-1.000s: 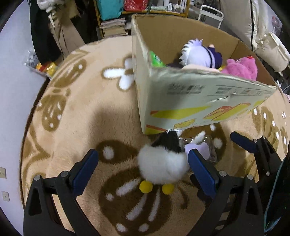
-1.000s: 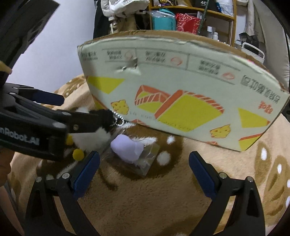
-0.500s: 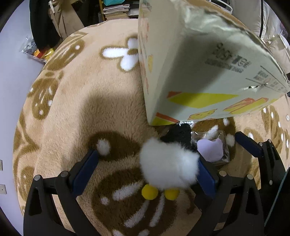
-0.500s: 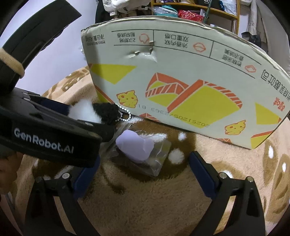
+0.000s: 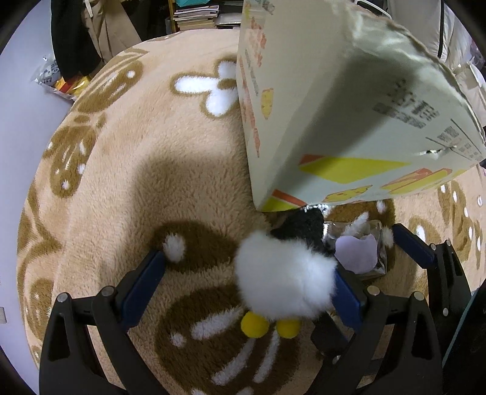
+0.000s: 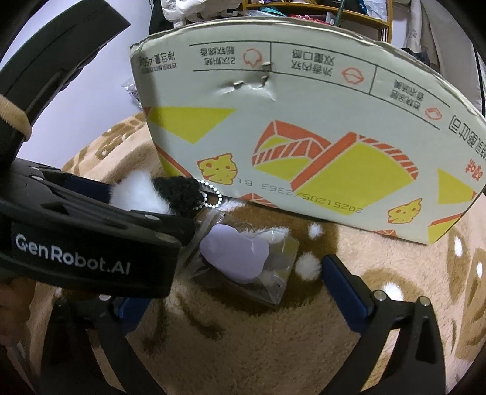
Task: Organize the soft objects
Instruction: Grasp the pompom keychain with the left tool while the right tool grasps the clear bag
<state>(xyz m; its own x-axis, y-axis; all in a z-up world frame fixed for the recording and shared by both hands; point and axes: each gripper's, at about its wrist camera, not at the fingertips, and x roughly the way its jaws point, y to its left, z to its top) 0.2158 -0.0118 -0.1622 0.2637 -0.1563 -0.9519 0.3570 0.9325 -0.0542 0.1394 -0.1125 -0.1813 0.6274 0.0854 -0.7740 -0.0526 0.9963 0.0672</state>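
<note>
1. The left gripper (image 5: 247, 281) has its blue pads wide apart. The right-side pad touches the white plush toy (image 5: 285, 278); the other pad stands well away from it, so nothing is clamped.
2. This white plush toy lies on the beige carpet (image 5: 145, 170) between the two fingers, nearer to the right one. It has a fluffy white body, two yellow feet (image 5: 254, 325) toward the camera and a black head (image 5: 302, 226) toward the box. A bead chain (image 6: 209, 194) hangs at the head.
3. The right gripper (image 6: 240, 291) is also open, with its fingers spread on both sides of a purple soft toy (image 6: 235, 258). The toy is inside a clear plastic bag (image 6: 279, 273) and lies on the carpet just beside the white plush toy. I cannot tell if the pads touch the bag.
4. Behind both toys stands a cardboard box (image 6: 303, 136) with yellow and orange print. The black head lies near its lower corner.
5. Far behind, shelves with books (image 5: 197, 15) are visible.
</note>
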